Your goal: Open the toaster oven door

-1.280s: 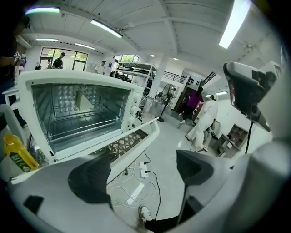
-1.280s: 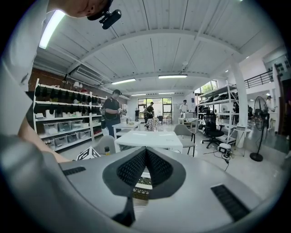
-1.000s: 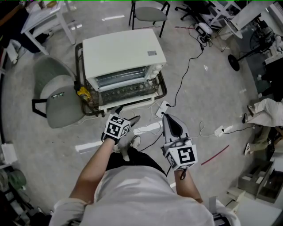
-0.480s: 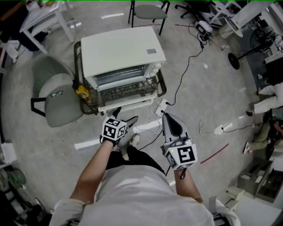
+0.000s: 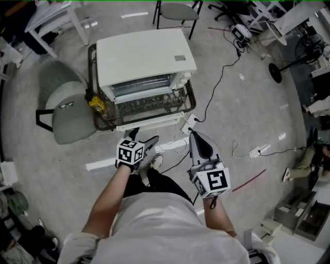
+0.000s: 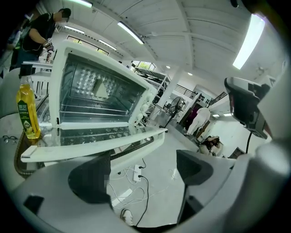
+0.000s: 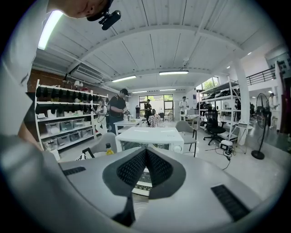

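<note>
The white toaster oven point(image 5: 147, 56) stands on a low dark-framed cart, its glass door point(image 5: 149, 122) folded down flat toward me. In the left gripper view the oven cavity point(image 6: 95, 98) gapes and the lowered door point(image 6: 91, 145) lies just ahead of the jaws. My left gripper point(image 5: 144, 137) hovers close in front of the door's edge, open, with nothing between its dark pads point(image 6: 91, 182). My right gripper point(image 5: 192, 135) hangs to the right of the door, apart from it, shut on nothing; its ribbed pads point(image 7: 136, 167) meet, with the oven point(image 7: 148, 135) beyond.
A yellow bottle point(image 5: 96, 107) stands on the cart's point(image 5: 92, 77) left side. A grey chair point(image 5: 64, 111) is to the left, another chair point(image 5: 178, 11) behind the oven. A power strip point(image 5: 190, 125) and cables point(image 5: 216, 87) lie on the floor at right.
My left gripper has drawn back a little from the door's front edge, down and to the left. The door stays open and the right gripper has barely moved.
</note>
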Demonstrator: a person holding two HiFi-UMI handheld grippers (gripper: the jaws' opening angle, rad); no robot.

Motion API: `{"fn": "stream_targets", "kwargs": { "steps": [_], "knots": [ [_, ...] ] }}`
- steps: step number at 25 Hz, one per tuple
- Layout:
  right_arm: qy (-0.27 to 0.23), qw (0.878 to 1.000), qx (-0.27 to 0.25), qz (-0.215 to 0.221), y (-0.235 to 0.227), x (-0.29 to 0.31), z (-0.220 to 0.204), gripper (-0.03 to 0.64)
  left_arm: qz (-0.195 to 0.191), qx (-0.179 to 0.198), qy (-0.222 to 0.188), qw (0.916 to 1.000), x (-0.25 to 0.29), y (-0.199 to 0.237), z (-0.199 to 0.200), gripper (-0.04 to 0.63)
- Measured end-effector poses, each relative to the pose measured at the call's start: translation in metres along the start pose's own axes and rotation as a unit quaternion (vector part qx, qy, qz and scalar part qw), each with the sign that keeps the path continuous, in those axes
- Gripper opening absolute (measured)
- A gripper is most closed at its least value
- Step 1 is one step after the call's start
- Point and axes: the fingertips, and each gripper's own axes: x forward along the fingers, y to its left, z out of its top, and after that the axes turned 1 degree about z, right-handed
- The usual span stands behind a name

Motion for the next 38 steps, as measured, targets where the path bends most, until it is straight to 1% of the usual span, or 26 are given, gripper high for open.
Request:
{"fn": "stream_targets", "kwargs": {
  "steps": [10, 20, 26, 34, 38],
  "knots": [
    [0.011, 1.0, -0.003, 0.01, -0.003, 0.003, -0.006, 0.023, 0.009, -0.035, -0.009, 0.9993, 0.005, 0.007, -0.013, 0.442],
    [0.025, 0.999, -0.007, 0.02, -0.007, 0.007, -0.014, 0.023, 0.024, -0.086, -0.018, 0.9959, 0.011, 0.019, -0.03, 0.442],
    [0.029, 0.999, -0.011, 0.026, -0.009, 0.01, -0.017, 0.023, 0.03, -0.109, -0.014, 0.9935, 0.019, 0.025, -0.043, 0.442],
    [0.038, 0.999, -0.014, 0.029, -0.011, 0.01, -0.023, 0.023, 0.041, -0.13, -0.011, 0.9906, 0.028, 0.032, -0.057, 0.442],
    [0.043, 0.999, -0.015, 0.03, -0.012, 0.009, -0.028, 0.023, 0.044, -0.146, 0.0, 0.9884, 0.033, 0.038, -0.067, 0.442]
  ]
}}
